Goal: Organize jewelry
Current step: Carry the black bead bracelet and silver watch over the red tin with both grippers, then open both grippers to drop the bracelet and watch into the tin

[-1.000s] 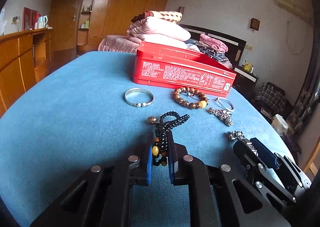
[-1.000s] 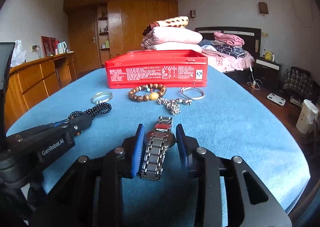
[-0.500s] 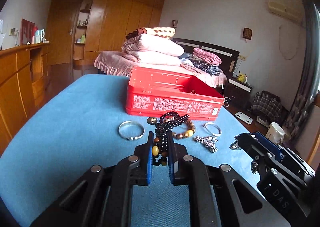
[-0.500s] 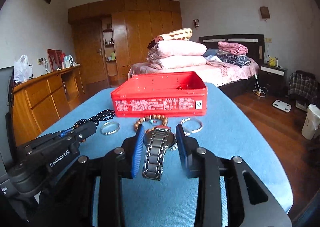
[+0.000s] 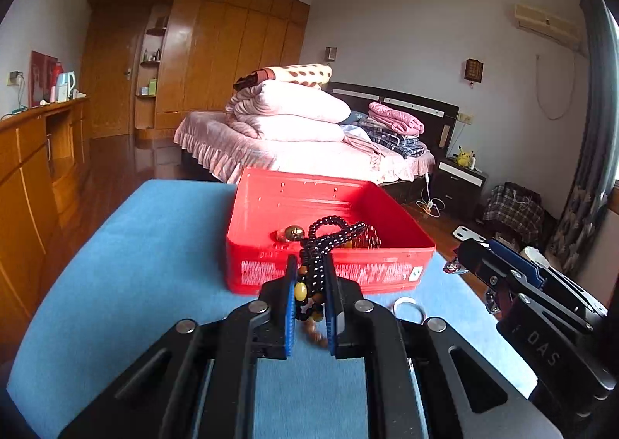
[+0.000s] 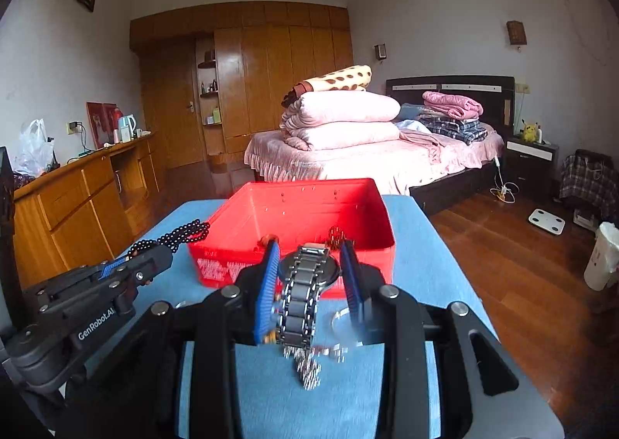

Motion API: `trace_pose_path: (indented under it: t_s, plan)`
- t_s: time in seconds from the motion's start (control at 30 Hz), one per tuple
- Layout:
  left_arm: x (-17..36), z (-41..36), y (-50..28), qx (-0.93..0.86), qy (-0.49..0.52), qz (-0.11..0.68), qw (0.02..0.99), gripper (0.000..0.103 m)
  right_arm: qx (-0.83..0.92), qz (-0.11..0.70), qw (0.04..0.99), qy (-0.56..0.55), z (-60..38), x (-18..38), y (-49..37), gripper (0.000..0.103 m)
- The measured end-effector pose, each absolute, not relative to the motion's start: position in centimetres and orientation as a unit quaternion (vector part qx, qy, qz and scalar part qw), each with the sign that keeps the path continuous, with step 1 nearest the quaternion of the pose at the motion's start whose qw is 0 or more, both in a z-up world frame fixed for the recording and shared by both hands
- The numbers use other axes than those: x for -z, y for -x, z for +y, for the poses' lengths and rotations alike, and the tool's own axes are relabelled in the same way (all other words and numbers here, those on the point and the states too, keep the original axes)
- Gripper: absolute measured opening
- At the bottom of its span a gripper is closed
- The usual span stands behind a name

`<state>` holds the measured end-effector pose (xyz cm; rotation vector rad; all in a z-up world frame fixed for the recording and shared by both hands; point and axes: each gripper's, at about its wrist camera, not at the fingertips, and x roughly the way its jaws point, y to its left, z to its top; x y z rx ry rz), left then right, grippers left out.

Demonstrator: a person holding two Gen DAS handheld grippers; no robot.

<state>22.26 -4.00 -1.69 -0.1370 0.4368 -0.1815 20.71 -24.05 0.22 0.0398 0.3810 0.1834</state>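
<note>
My left gripper (image 5: 310, 276) is shut on a black bead strand (image 5: 332, 232) with amber beads. It holds the strand off the table, in front of the open red tin box (image 5: 271, 268). My right gripper (image 6: 309, 259) is shut on a silver metal watch (image 6: 303, 284), also lifted, just before the red tin box (image 6: 220, 268). The watch band hangs down between the pads. Each gripper shows in the other's view: the right gripper (image 5: 499, 272) at the right, the left gripper (image 6: 147, 263) at the left with the black beads (image 6: 182, 234).
A blue cloth (image 5: 135, 264) covers the table. A silver bangle (image 5: 406, 309) and a silver chain (image 6: 309, 369) lie on it below the grippers. Behind the table stand a bed (image 6: 367, 156) with folded bedding, wooden cabinets (image 6: 77, 199) and a wardrobe.
Both grippers have risen with their loads and come closer to the red box. Its inside now shows. The jewelry left on the table has slid low and partly out of view.
</note>
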Motion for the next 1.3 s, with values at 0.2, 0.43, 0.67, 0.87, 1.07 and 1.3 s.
trace_pose_path:
  t_s: [0.2,0.43,0.67,0.87,1.07,1.3]
  plan:
    - [-0.8,-4.6,-25.9,0.096,0.065,0.195,0.974,0.012,-0.098,0.184,0.978,-0.019,-24.2,-1.9,-25.6,0.031]
    - [-1.8,-5.8,-32.1,0.088,0.048,0.195,0.976,0.012,-0.092,0.200,0.975,-0.027,-24.4,-1.6,-31.9,0.031]
    - [1.1,-6.7,-37.8,0.081,0.040,0.241,0.966,0.012,-0.085,0.238,0.967,-0.033,-24.3,1.0,-36.6,0.031]
    - [2.6,-6.9,-40.3,0.081,0.035,0.256,0.963,0.012,-0.080,0.258,0.962,-0.037,-24.5,2.8,-38.4,0.031]
    - [3.6,-7.5,-41.2,0.081,0.030,0.277,0.957,0.023,-0.070,0.263,0.962,-0.029,-24.4,3.4,-38.9,0.037]
    - [2.7,-6.8,-39.4,0.070,0.033,0.261,0.962,0.039,-0.062,0.241,0.968,-0.042,-25.0,2.3,-37.7,0.042]
